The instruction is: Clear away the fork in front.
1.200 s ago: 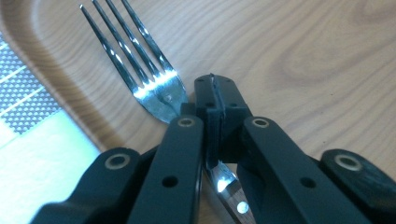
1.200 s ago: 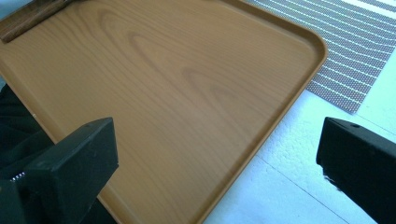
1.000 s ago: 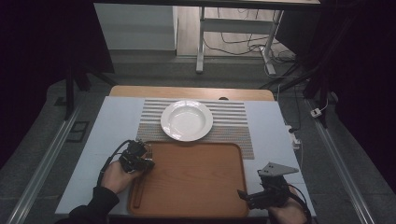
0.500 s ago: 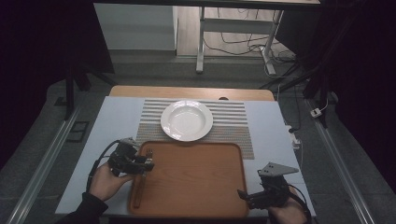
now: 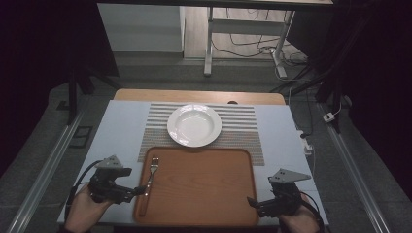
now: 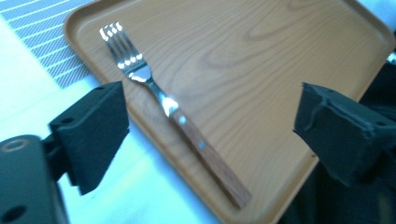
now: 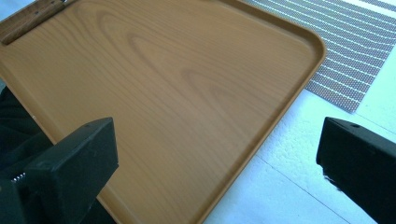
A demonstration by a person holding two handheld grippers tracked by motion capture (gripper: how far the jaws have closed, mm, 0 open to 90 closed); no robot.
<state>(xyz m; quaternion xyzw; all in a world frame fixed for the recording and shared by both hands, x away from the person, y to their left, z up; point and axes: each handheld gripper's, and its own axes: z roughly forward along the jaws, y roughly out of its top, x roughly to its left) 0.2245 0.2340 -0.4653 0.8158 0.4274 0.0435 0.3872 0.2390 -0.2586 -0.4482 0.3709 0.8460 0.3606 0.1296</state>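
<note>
A white soup plate [image 5: 194, 124] is set on a grey striped placemat [image 5: 243, 127] at the middle of the pale counter [image 5: 119, 131]. A strip of wooden board [image 5: 199, 96] is seen along the counter's far edge. Beyond it, metal desk legs [image 5: 209, 41] and loose cables [image 5: 248, 46] are seen on the floor.

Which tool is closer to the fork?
Left. The left tool sits just off the tray's left edge, right beside the fork, with its jaws open. The right tool is at the tray's near right corner, across the tray from the fork.
</note>
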